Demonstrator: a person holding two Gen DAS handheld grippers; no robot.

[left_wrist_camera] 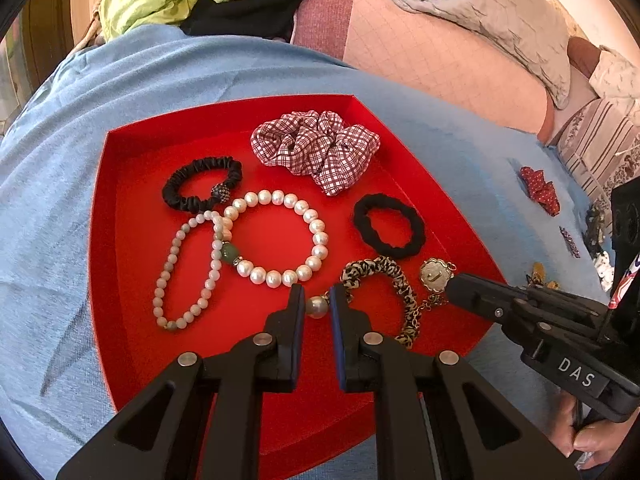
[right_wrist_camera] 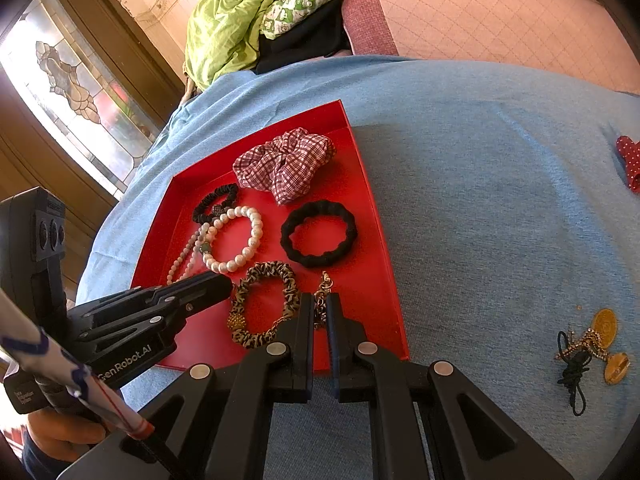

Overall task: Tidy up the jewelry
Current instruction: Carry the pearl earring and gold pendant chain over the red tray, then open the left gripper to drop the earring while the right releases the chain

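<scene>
A red tray (left_wrist_camera: 120,208) on a blue cloth holds a plaid scrunchie (left_wrist_camera: 316,148), a black satin hair tie (left_wrist_camera: 200,184), a pearl bracelet (left_wrist_camera: 280,240), a thin bead strand (left_wrist_camera: 180,276), a black scrunchie (left_wrist_camera: 390,232), a leopard hair tie (left_wrist_camera: 384,280) and a gold charm chain (left_wrist_camera: 434,276). My left gripper (left_wrist_camera: 317,304) is shut on the large pearl (left_wrist_camera: 316,306) of the leopard hair tie (right_wrist_camera: 264,304). My right gripper (right_wrist_camera: 320,312) is shut on the gold chain (right_wrist_camera: 323,284) at the tray's (right_wrist_camera: 384,240) near right side.
Loose on the blue cloth right of the tray lie a red dotted scrunchie (right_wrist_camera: 630,160) and a tangle of gold charms and black cord (right_wrist_camera: 592,352). Green bedding (right_wrist_camera: 240,12) and a pink quilt (right_wrist_camera: 500,16) lie behind.
</scene>
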